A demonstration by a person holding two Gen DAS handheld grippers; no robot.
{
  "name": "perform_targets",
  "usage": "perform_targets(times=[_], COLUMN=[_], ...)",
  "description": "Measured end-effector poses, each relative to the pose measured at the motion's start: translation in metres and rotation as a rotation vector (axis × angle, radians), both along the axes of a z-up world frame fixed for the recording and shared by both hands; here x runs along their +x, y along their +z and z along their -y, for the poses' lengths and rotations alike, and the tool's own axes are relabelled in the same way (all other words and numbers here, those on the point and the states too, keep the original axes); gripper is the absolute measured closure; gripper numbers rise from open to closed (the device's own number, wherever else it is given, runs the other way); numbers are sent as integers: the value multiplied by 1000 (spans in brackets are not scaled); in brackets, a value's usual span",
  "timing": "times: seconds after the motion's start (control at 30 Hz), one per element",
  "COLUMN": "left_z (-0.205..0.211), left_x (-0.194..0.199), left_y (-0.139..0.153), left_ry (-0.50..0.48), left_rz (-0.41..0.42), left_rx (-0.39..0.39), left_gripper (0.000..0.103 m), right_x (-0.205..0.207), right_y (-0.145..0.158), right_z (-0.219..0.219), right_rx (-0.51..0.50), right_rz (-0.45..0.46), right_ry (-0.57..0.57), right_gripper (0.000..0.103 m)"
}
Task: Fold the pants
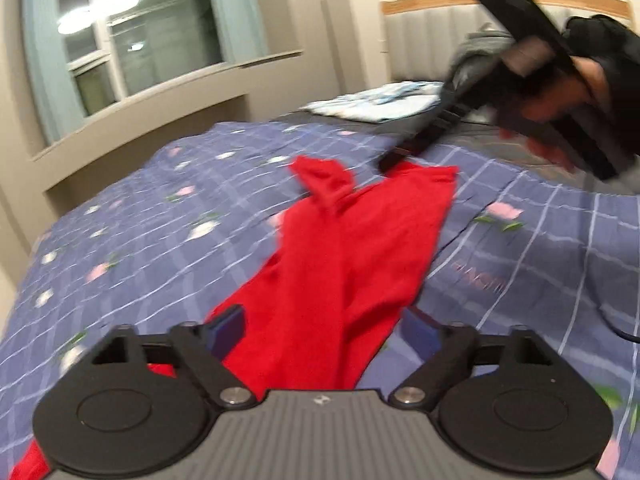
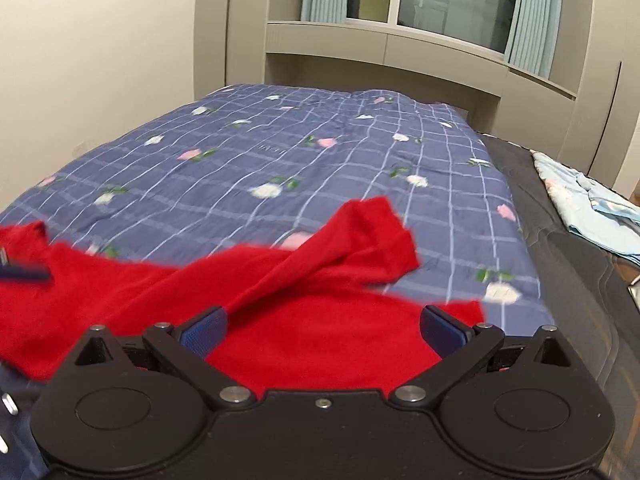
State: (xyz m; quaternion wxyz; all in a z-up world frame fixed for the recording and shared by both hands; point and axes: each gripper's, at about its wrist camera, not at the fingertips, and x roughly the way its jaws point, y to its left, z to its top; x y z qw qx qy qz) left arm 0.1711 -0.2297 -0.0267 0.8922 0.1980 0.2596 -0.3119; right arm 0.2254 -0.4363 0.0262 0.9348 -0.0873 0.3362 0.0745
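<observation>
Left wrist view: red pants (image 1: 344,264) run lengthwise away from the camera on the blue checked floral quilt (image 1: 140,216) covering the bed. Near end passes between the left gripper (image 1: 324,330) pads; jaws are spread wide and the cloth lies loose in the gap, so nothing is clamped. Far end shows one bunched, twisted leg end at left and a flatter edge at right. Only this view shows the right gripper (image 1: 390,162) from outside: it comes in from the upper right, held by a hand (image 1: 568,92), with its tip at the far edge of the pants. Heavy blur there; cannot tell from this view if the tip is touching. Also only here: grey padded headboard (image 1: 424,44) with wood trim and a dark clothing heap at upper right.

Right wrist view: pants (image 2: 320,340) lie crosswise. One leg trails left, where a dark blurred finger of the left gripper (image 2: 24,272) sits at the cloth. Another leg is flipped up and over toward the right, end resting on the quilt (image 2: 280,148). Right gripper (image 2: 322,322) jaws are wide open, with red fabric between and under the blue pads (image 2: 444,324), not pinched.

Both views: light blue folded bedding (image 2: 592,208) on dark sheet, window with pale blue curtains (image 2: 532,12).
</observation>
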Motion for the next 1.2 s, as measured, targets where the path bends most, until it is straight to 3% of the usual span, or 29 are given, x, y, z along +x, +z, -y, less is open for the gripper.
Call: perform_targets(times=[0.1,0.2,0.4,0.5,0.57,0.63,0.7,0.87,0.9,0.93,1.0,1.2], left_z=[21,38,49,50,51,53,56,53,52,50,48,41], left_x=[14,24,44,54,57,58,59,60,59,59,56,46], left_y=[-5,-13,-19,-22,-23,-23,-25,-23,-21,-20,-15,7], left_ry=[-25,-13,87,118,115,110,108,114,117,120,123,118], left_rz=[-37,-51,-72,-92,-108,-115,-127,-132,-132,-132,-135,-101], left_rx=[-20,13,39,55,64,74,82,71,65,59,47,0], left_gripper=[29,37,39,57,77,93,101,103,103,103,103,103], right_x=[30,57,109,131,146,158,167,179,180,181,180,151], right_y=[8,10,-5,-16,-23,-31,-36,-41,-41,-40,-35,-1], right_z=[9,7,-9,-21,-27,-30,-31,-21,-17,-14,-7,8], right_rx=[25,25,61,43,35,20,15,23,36,50,80,147], right_rz=[-4,-17,-84,-112,-143,-163,-184,-212,-219,-225,-228,-116], right_ry=[11,3,-22,-65,-101,-132,-159,-233,-241,-248,-246,-198], right_gripper=[5,7,13,17,17,25,33,60,70,87,102,102])
